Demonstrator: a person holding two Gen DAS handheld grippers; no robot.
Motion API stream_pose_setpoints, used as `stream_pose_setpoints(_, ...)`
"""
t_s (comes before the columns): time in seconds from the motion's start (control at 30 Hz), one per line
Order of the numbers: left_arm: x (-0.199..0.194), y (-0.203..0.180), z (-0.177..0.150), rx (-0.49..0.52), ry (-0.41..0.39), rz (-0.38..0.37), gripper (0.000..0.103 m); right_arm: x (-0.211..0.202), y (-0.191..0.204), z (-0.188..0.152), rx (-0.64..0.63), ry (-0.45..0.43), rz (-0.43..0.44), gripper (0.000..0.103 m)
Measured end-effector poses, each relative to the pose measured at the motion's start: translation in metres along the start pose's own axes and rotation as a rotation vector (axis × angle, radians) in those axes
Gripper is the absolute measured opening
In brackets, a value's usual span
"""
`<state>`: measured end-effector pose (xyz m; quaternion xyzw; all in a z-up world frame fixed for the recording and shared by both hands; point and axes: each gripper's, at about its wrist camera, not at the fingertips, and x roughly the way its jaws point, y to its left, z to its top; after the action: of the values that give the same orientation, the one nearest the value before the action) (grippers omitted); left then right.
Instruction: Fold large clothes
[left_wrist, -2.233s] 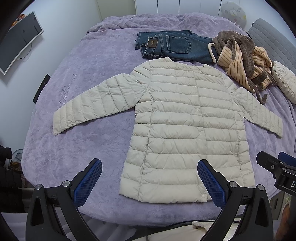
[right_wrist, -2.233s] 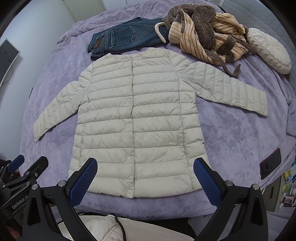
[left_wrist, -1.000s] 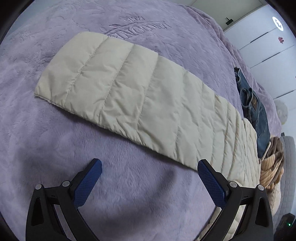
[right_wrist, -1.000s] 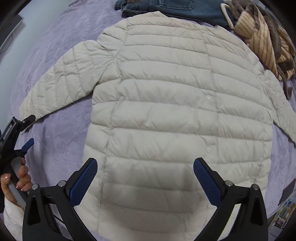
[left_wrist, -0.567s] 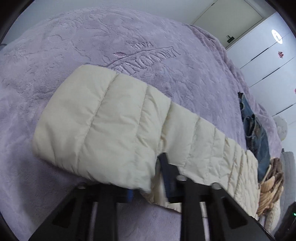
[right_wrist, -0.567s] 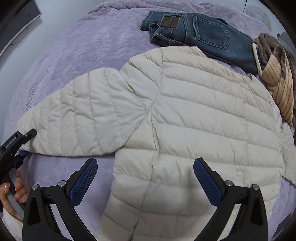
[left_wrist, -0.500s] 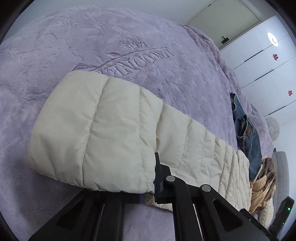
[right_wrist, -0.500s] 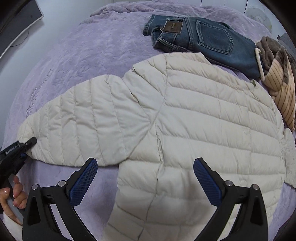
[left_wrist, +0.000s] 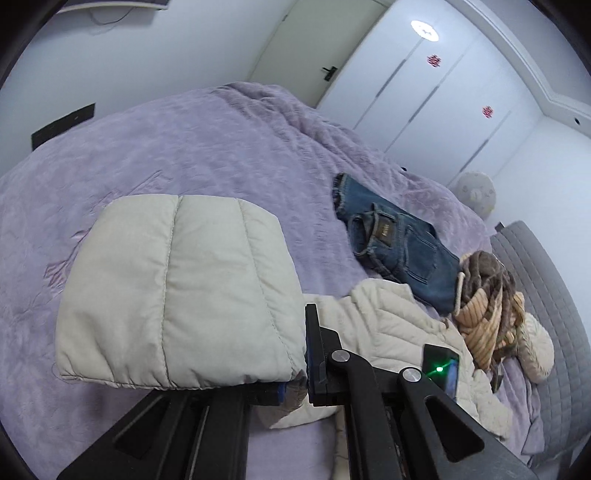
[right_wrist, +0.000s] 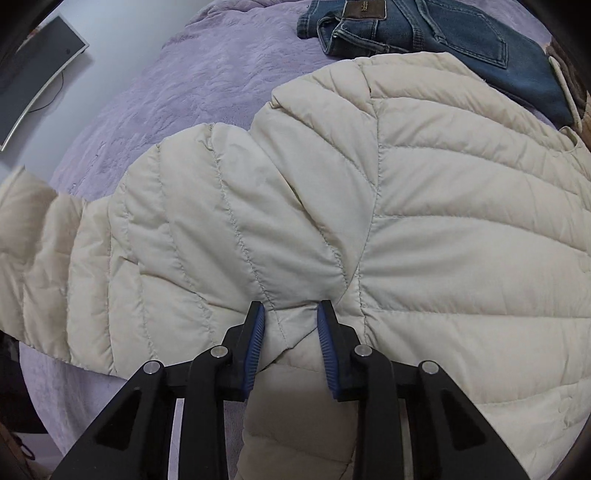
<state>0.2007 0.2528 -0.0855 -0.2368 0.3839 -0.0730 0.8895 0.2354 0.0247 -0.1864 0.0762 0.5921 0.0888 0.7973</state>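
A cream quilted jacket (right_wrist: 443, 203) lies spread on the purple bed (left_wrist: 184, 147). My left gripper (left_wrist: 295, 384) is shut on the cuff of its sleeve (left_wrist: 177, 291) and holds the cuff lifted off the blanket, so the sleeve hangs back toward the jacket body (left_wrist: 388, 325). My right gripper (right_wrist: 290, 325) points down at the armpit, where sleeve (right_wrist: 147, 240) meets body. Its jaws are closing, and a bunched fold of the jacket is pinched between the blue pads (right_wrist: 255, 339).
Folded blue jeans (left_wrist: 399, 240) lie just beyond the jacket's collar. A brown and tan striped robe (left_wrist: 487, 302) and a cream cushion (left_wrist: 535, 350) lie at the far right by a grey headboard. A monitor (right_wrist: 37, 74) hangs on the left wall.
My left gripper shut on the sleeve cuff and lifted it off the bed. My right gripper moved from over the jacket body down to the armpit, and its jaws narrowed onto the fabric.
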Motion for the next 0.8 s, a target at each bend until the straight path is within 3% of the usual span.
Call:
stream_pose_setpoints(0.13, 0.018, -0.077, -0.002, 0.118, 0.03, -0.058, 0.009, -0.016, -0.019, 0.007, 0.043, 0.012, 0.13, 0.033)
stream_pose_setpoints(0.23, 0.05, -0.139, -0.013, 0.22, 0.11, -0.094, 0.009, -0.049, -0.055, 0.006, 0.103, -0.032, 0.175, 0.033)
stream_pose_setpoints(0.43, 0.125, -0.252, -0.085, 0.524, 0.265, -0.064, 0.009, -0.114, -0.164, -0.019, 0.233, -0.115, 0.051, 0.033)
stream_pose_setpoints(0.57, 0.169, -0.303, -0.149, 0.788, 0.344, 0.04, 0.009, -0.137, -0.237, -0.045, 0.355, -0.13, -0.033, 0.033)
stream_pose_setpoints(0.67, 0.191, -0.319, -0.179, 0.861, 0.404, 0.084, 0.009, -0.138, -0.276, -0.066, 0.429, -0.117, -0.061, 0.033)
stream_pose_setpoints(0.8, 0.198, -0.328, -0.195, 0.913, 0.393, 0.15, 0.009, -0.134, -0.306, -0.099, 0.486, -0.113, -0.041, 0.033)
